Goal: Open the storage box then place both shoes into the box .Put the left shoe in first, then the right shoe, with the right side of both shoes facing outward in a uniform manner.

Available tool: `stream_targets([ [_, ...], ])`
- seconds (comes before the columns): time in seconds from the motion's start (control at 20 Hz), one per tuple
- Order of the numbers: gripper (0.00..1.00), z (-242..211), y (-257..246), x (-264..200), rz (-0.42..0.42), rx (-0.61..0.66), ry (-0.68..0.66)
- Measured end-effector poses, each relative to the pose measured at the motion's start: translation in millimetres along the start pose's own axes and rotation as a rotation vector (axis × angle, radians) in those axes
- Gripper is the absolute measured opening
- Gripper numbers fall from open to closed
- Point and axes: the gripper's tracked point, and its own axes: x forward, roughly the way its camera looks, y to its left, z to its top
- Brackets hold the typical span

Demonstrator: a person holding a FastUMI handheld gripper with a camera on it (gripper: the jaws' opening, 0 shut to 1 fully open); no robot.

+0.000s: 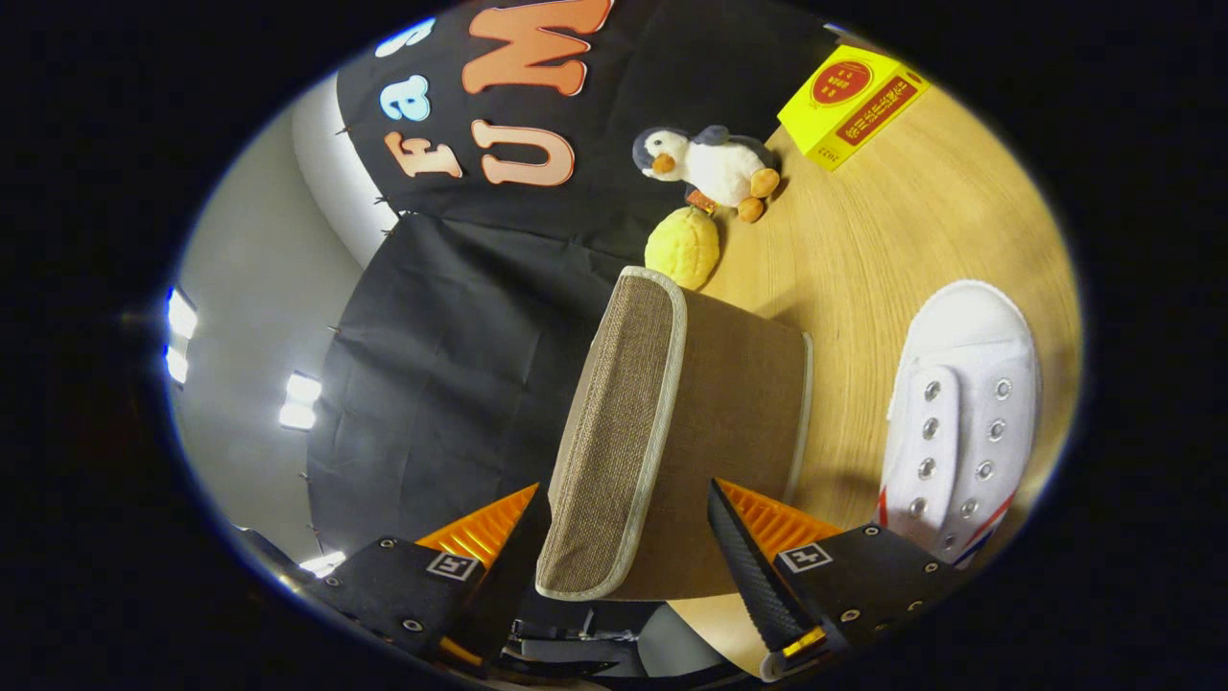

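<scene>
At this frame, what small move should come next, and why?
Probably close the tool on the storage box's lid and lift it. The fingers stand open on either side of the lid's trimmed edge, the box looks closed, and the white shoe waits on the table.

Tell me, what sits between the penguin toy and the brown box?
In the gripper view, a yellow bumpy ball lies between the penguin and the box, whose lid edge sits between the open fingers.

Coarse woven cloth storage box [672,422], smooth wood-grain table [902,230], canvas shoe [964,413]
</scene>
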Motion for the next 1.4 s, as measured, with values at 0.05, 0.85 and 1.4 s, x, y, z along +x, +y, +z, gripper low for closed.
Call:
stream_targets([
  [0.05,0.97,-2,3,2,0.03,0.023,0.01],
  [0.85,0.07,11,17,0,0.156,0.199,-0.038],
  [1.4,0.0,21,90,19,0.071,0.062,-0.022],
])
